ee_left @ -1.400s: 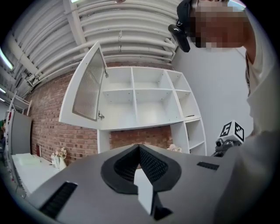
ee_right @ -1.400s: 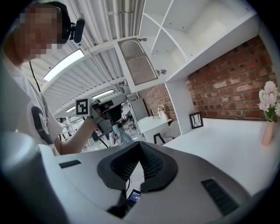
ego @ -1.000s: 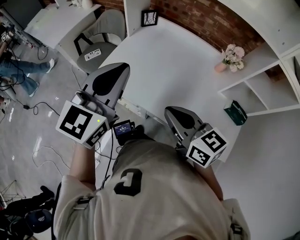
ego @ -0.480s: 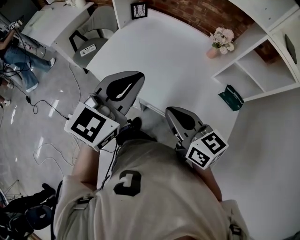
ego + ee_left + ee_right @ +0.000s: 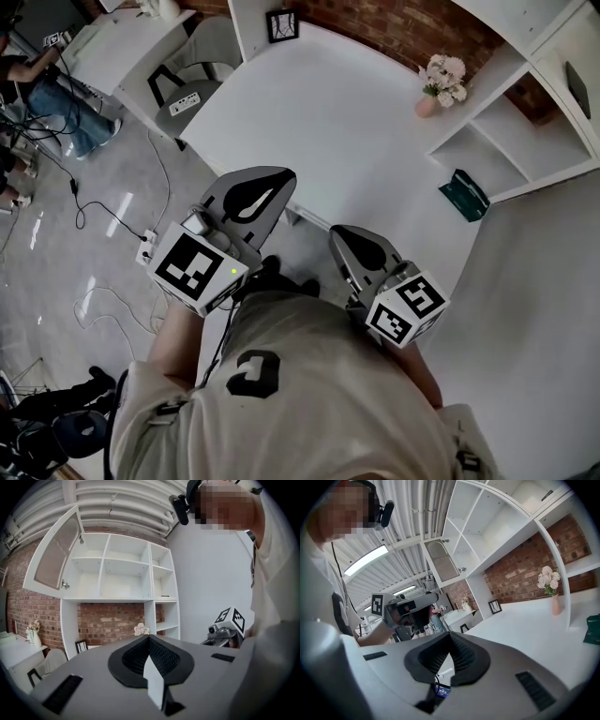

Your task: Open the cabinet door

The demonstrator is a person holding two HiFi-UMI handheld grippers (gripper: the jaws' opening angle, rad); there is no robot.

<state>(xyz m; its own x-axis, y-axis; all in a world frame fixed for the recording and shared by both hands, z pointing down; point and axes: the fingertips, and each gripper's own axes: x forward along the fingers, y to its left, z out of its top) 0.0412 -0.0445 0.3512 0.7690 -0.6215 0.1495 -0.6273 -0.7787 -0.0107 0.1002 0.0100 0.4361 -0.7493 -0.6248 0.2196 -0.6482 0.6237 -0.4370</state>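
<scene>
The white wall cabinet (image 5: 117, 569) has its top-left door (image 5: 56, 550) swung wide, the frosted panel facing out; the right gripper view also shows that door (image 5: 443, 564) standing open. My left gripper (image 5: 272, 176) is held low near my body, off the near edge of the white table (image 5: 328, 112), far from the cabinet. Its jaws are shut with nothing between them (image 5: 149, 637). My right gripper (image 5: 349, 234) sits beside it, also close to my body, jaws shut and empty (image 5: 451, 634).
On the table stand a pink vase of flowers (image 5: 441, 80) and a small picture frame (image 5: 281, 25). A green box (image 5: 466, 194) lies by the lower shelves (image 5: 506, 155). A chair (image 5: 202, 66), floor cables (image 5: 103, 211) and a seated person (image 5: 47, 84) are at the left.
Both grippers have drawn back from the table toward my body; the left one has shifted right and lower in the head view. Both sets of jaws stay shut.
</scene>
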